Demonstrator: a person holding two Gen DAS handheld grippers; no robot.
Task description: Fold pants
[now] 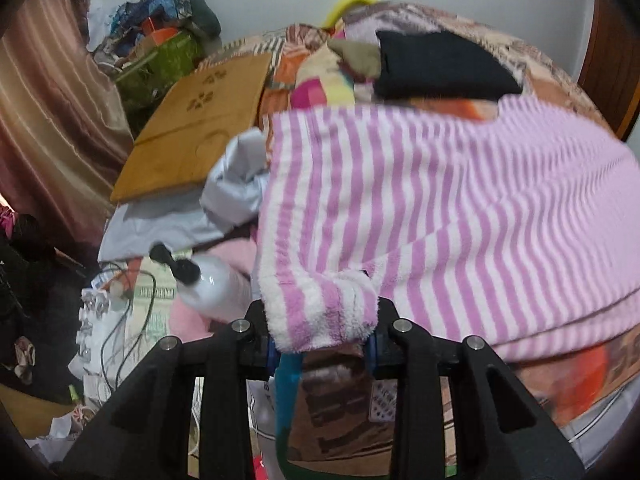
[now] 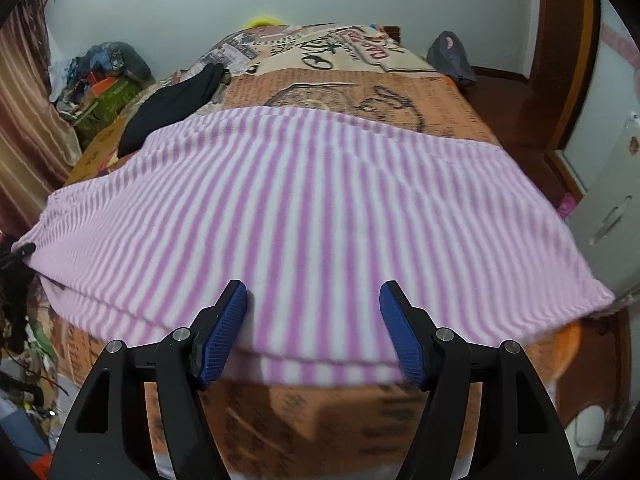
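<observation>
Fluffy pink-and-white striped pants (image 1: 440, 208) lie spread across a bed with an orange printed cover (image 2: 340, 92). My left gripper (image 1: 322, 320) is shut on the pants' near left corner, and the bunched fabric fills the gap between its pads. In the right wrist view the pants (image 2: 300, 200) stretch from edge to edge. My right gripper (image 2: 314, 304) stands open over their near hem. Its blue pads (image 2: 224, 332) sit wide apart with flat cloth between them, not pinched.
A black garment (image 1: 440, 64) lies on the bed behind the pants. A wooden board (image 1: 196, 128), grey cloth (image 1: 236, 184) and a white bottle (image 1: 218, 284) crowd the bed's left side. A brown curtain (image 1: 48, 120) hangs left; a white cabinet (image 2: 608, 200) stands right.
</observation>
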